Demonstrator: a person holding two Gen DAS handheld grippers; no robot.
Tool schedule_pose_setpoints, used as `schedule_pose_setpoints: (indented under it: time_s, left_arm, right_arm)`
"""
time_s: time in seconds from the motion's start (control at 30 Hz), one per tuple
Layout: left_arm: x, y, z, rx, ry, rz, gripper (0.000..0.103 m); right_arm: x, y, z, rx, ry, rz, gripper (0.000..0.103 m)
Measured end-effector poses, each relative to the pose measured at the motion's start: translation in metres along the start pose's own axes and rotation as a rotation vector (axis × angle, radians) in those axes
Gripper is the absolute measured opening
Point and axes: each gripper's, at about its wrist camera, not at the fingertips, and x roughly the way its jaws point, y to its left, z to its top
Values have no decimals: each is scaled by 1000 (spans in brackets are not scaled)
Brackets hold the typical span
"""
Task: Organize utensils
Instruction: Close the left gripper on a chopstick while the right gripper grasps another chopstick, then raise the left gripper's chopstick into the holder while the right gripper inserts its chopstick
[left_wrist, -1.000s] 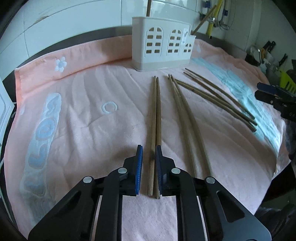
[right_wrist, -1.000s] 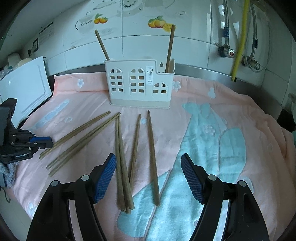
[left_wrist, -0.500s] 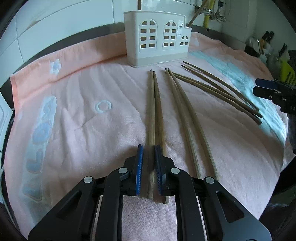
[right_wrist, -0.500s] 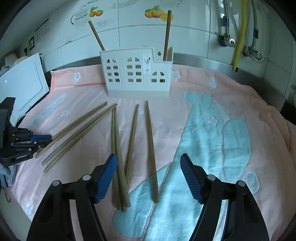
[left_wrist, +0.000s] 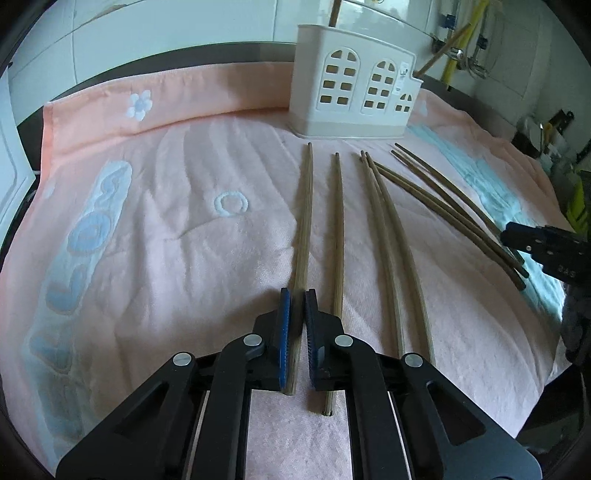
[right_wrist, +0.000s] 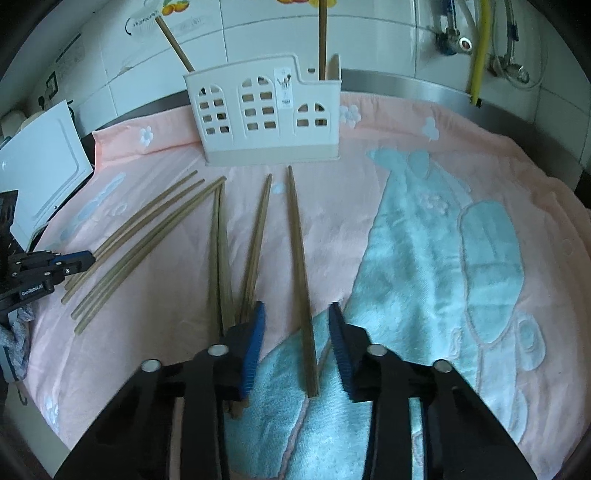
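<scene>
Left gripper (left_wrist: 297, 332) clamping one chopstick (left_wrist: 303, 221), right gripper (right_wrist: 297, 343) closing around another chopstick (right_wrist: 300, 266), holder (right_wrist: 269, 114) behind

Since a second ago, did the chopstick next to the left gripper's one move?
Yes. The loose chopstick lay against the held chopstick before; now it lies apart, shifted right toward the other pairs, its tip still pointing at the holder.

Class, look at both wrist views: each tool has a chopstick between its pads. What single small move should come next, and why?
Probably the right tool should finish closing on the chopstick lying between its pads; its jaws are closing but gaps still show either side. The left tool is already shut on its own chopstick, and the white holder stands beyond, ready to receive both.
</scene>
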Motion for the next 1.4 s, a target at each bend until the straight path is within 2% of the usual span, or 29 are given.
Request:
schedule_pose_setpoints:
  time_s: [0.1,0.3,0.4,0.5,0.7,1.03,1.23,1.4]
  left_arm:
    - [-1,-2,-1,12,0,0,8]
    - [0,-1,-1,13,1,-21,12]
    - [0,-1,-1,14,1,-24,11]
    - [-1,-1,-1,8,0,-25,6]
    - [-11,-1,-1,11,-16,-27,6]
    - [-60,-5,20,7,-161,-31,6]
    - [-81,-11,39,15,-241,-52,6]
    - [-86,-16,54,21,-263,-61,6]
  right_arm:
    - [6,-1,-1,5,15,4,21]
    - [8,-3,-1,19,13,-7,16]
    - [6,-4,-3,25,7,-28,8]
    - [5,-5,-3,32,0,-28,7]
    - [-17,-1,2,12,-59,-41,7]
    - [-73,10,38,-38,-218,-32,7]
    - [-84,19,66,-72,-247,-18,7]
    - [-88,20,90,-85,-255,-1,7]
